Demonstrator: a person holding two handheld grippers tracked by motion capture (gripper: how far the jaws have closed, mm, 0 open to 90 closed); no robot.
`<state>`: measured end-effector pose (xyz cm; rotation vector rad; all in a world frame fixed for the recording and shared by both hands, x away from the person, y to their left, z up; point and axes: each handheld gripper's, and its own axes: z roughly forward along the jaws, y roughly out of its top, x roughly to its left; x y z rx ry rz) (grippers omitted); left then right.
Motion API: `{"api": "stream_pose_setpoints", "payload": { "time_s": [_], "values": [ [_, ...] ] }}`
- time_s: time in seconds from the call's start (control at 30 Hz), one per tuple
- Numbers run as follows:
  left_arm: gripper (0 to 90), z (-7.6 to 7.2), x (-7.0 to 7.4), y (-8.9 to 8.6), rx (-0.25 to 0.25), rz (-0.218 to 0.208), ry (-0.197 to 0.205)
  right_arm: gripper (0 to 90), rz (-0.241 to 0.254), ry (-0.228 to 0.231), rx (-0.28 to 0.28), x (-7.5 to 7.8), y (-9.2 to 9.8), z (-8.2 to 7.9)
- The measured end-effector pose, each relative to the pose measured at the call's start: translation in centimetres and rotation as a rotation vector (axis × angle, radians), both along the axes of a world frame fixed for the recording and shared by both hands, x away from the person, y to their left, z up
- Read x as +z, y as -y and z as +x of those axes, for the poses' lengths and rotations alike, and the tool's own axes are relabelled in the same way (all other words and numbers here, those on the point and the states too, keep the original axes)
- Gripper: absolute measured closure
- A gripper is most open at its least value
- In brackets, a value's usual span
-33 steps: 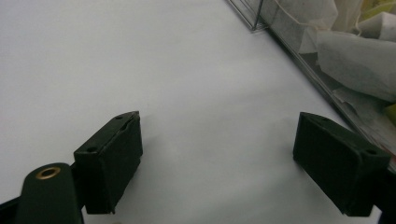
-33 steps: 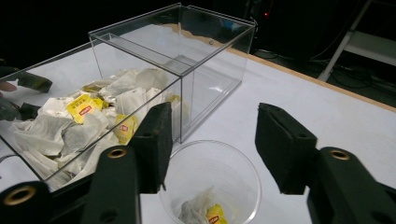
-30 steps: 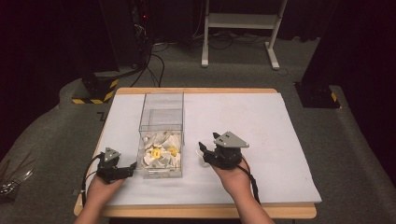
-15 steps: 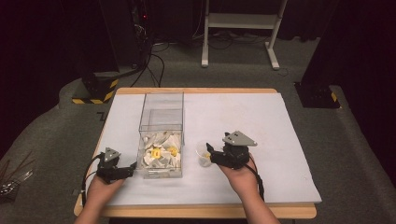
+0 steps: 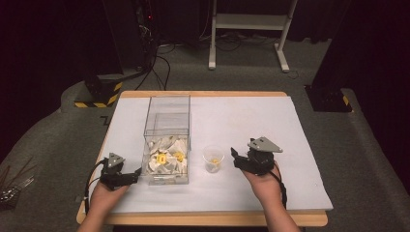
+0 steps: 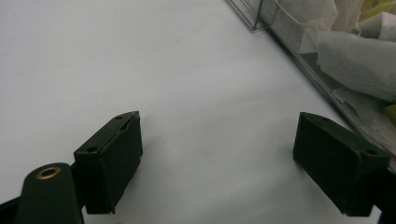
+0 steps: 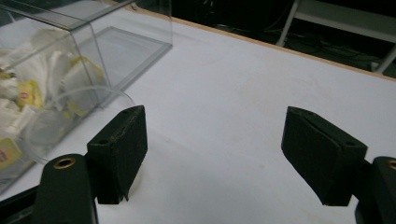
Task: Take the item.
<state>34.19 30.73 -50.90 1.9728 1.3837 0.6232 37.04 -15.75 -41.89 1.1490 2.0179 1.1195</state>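
Left gripper [image 5: 126,177] rests on the tabletop [image 5: 251,121] beside the clear box [image 5: 167,140] of tea bags, jaws wide, empty. Small clear cup [image 5: 213,158] stands upright between box and right gripper [image 5: 235,158]; yellowish contents hard to identify. Right jaws just opened, wide, cup released.

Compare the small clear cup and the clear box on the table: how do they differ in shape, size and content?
The clear cup is round and small; the clear box is rectangular, taller and far bigger. The cup holds one yellow-tagged item at its bottom, while the box holds many white tea bags heaped at its near end. The cup stands alone between the box and the right claw; the left claw is at the box's near corner. Both are transparent, open-topped and upright on the white table.
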Motion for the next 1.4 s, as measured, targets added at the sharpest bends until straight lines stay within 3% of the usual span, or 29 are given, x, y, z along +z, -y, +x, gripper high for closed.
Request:
{"api": "stream_pose_setpoints", "payload": {
  "time_s": [0.33,0.6,0.83,1.07,1.1,1.4],
  "values": [
    [15.9,0.0,0.0,0.0,0.003,-0.003,0.002,22.8,-0.021,-0.031,-0.062,-1.5,2.7,0.1],
    [15.9,0.0,0.0,0.0,0.004,-0.005,0.002,22.8,-0.052,-0.080,-0.108,-3.8,4.7,0.0],
    [15.9,0.0,0.0,0.0,0.004,-0.005,0.002,22.8,-0.078,-0.145,-0.149,-6.3,6.4,-0.3],
    [15.9,0.0,0.0,0.0,0.004,-0.005,0.003,22.2,-0.102,-0.193,-0.164,-8.2,6.9,-0.5],
    [15.9,0.0,0.0,0.0,0.003,-0.003,0.001,22.7,-0.085,-0.213,-0.172,-8.4,7.2,-0.4],
    [15.9,0.0,0.0,0.0,0.003,-0.003,0.002,19.9,-0.083,-0.216,-0.159,-8.5,7.2,-0.4]
  ]
}}
